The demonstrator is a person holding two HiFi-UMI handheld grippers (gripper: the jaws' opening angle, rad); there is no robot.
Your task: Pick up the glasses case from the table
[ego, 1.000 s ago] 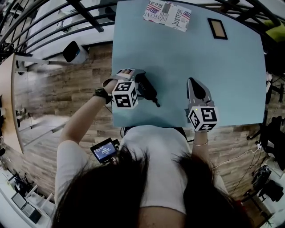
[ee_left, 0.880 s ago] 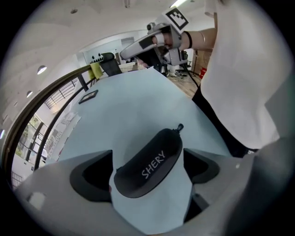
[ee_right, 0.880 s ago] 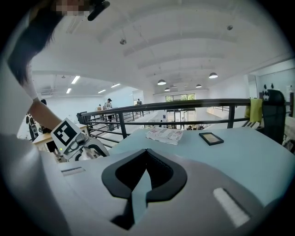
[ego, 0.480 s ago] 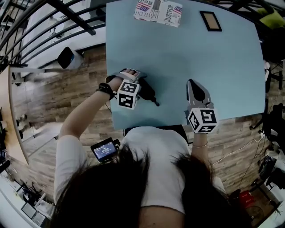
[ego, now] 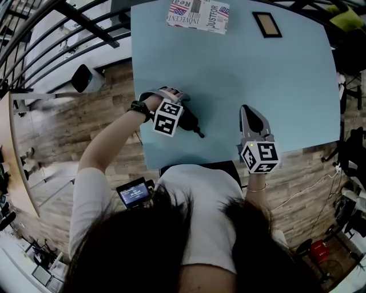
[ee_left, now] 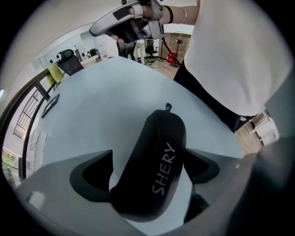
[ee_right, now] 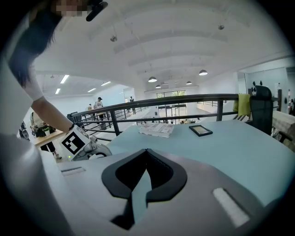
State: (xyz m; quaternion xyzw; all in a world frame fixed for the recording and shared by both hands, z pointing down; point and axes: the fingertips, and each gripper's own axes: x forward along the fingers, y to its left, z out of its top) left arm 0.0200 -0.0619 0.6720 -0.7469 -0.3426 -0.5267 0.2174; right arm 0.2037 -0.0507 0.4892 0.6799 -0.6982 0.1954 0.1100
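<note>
Pale-blue desk (ego: 240, 68): left claw (ee_left: 147, 171) is gripping the glasses case (ee_left: 156, 156), seemingly light, stiff and slick, across its width; right claw (ee_right: 146, 177) is hovering clenched, empty.

Bright, even indoor light from ceiling lamps (ee_right: 203, 72); shadows on the pale table (ego: 229, 74) are soft. All three views bend strongly fisheye-wise, with dark corners. The person's hair (ego: 143, 252) at the head view's lower edge is blurred.

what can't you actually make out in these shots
Whether the glasses case is off the table: left gripper view, the case covers its own underside.
Part of the case: head view, the left tool covers it.
Newspaper small print: head view, too small, cut by the top edge.
</note>
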